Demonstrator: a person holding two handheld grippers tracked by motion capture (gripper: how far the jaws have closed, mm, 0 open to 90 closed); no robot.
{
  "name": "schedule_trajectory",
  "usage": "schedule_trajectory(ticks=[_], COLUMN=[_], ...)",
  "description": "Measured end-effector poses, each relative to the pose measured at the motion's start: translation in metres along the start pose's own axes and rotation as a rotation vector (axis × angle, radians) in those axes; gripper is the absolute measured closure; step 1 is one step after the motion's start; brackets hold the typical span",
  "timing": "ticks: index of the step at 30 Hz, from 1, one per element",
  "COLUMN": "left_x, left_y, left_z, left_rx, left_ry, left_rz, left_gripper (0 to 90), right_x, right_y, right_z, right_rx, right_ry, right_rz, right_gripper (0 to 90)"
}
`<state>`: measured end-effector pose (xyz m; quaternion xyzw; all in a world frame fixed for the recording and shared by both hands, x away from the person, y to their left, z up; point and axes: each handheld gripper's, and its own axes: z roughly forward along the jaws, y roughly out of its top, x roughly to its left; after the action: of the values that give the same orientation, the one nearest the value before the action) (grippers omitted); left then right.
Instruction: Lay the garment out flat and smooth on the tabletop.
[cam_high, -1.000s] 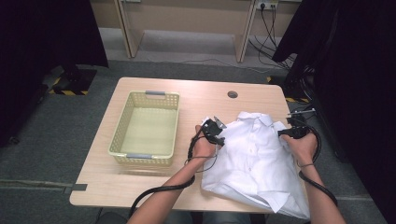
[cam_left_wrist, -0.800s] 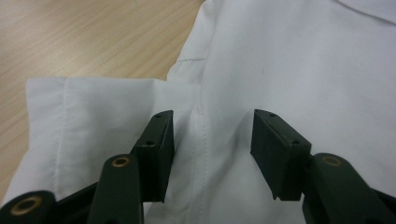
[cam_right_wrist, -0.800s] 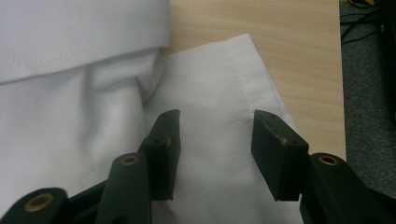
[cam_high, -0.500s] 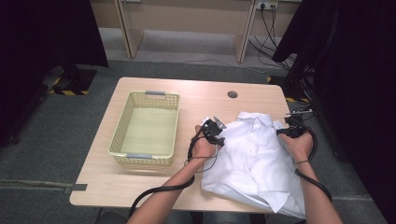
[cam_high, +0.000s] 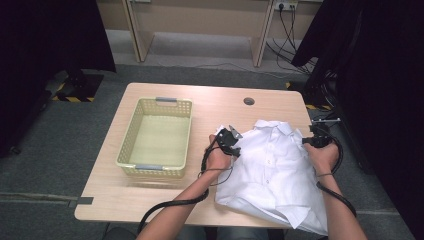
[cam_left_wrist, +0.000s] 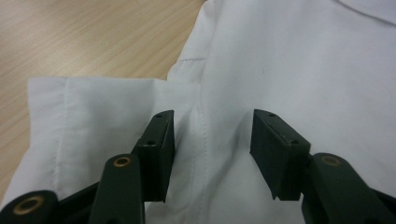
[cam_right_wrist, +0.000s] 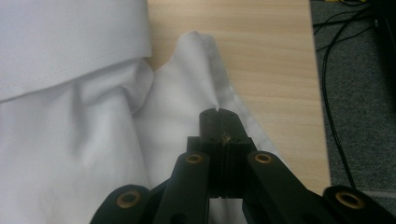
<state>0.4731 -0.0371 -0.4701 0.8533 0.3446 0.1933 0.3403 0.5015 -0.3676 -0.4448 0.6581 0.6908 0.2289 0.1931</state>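
A: From the high view, we have a white shirt (cam_high: 272, 172) spread on the right half of the table (cam_high: 150, 197), its hem spilling over the near edge, well apart from the yellow basket (cam_high: 156, 136). Our left gripper (cam_high: 229, 141) sits at the left shoulder, our right gripper (cam_high: 316, 138) at the right shoulder.

B: In the left gripper view, we stand with jaws apart over the shoulder seam (cam_left_wrist: 201, 135), pinching nothing.

A: In the right gripper view, our right gripper (cam_right_wrist: 219, 113) has just been closing; the jaws now meet, a thin fold of cloth (cam_right_wrist: 205, 74) apparently nipped between them.

B: We judge the risk lopsided: lifting on one grip would drag the shirt askew, and so slight a pinch may slip free.
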Motion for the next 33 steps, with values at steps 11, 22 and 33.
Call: schedule_trajectory(ticks=[11, 22, 33], left_x=[-0.002, -0.004, -0.005], left_y=[0.0, -0.003, -0.006], left_z=[-0.001, -0.004, -0.006], left_rx=[0.004, -0.003, -0.004], left_ry=[0.01, 0.009, 0.008], left_rz=[0.005, 0.009, 0.014], left_gripper=[49.9, 50.0, 49.7], right_x=[-0.023, -0.027, 0.003], right_y=[-0.005, -0.006, 0.005], right_z=[-0.018, -0.021, -0.013], right_rx=[-0.052, -0.004, 0.008], right_ry=[-0.097, -0.241, -0.033], right_rz=[0.092, 0.118, -0.019], right_gripper=[89.8, 84.2, 67.4])
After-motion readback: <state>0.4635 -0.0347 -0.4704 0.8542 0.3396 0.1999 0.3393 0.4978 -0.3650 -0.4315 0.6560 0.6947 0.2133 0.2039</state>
